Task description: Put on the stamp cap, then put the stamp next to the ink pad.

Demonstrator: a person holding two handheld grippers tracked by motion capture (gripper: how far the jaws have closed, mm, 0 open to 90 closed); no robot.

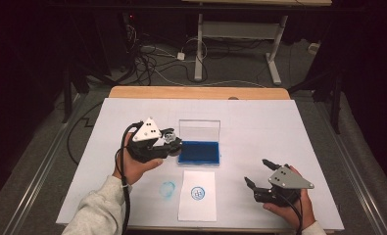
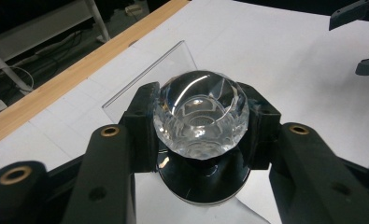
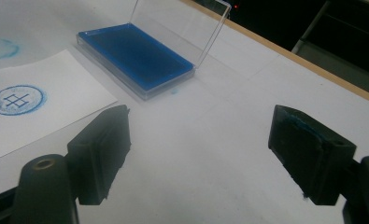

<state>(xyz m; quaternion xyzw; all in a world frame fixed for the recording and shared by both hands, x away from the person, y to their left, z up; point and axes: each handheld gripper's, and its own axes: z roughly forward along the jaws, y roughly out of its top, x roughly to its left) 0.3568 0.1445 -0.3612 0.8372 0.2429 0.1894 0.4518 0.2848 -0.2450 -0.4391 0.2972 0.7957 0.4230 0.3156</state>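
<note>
— Over at the ink pad's left edge, what is your left gripper (image 1: 167, 142) doing?

— I am pinching a stamp (image 2: 200, 119) with it. Both jaws are pressing on the clear faceted knob, one on each side, and the black base is hanging just below them. From the high view I am holding it at the left rim of the blue ink pad (image 1: 199, 152), whose clear lid (image 1: 199, 130) is standing open behind it; I cannot tell whether the stamp face is touching the ink.

— And the right gripper (image 1: 259, 172)?

— I am keeping its jaws spread wide with nothing between them, low over the white table cover (image 1: 259, 122), well apart from the pad. Blue ink is smearing one pad (image 3: 296, 122).

— Any writing?

— A white paper slip (image 1: 197, 195) is lying in front of the ink pad, bearing a round blue stamp mark (image 3: 17, 99) with a character inside that I cannot read. A blue smudge (image 1: 167, 189) is sitting just left of the slip.
</note>
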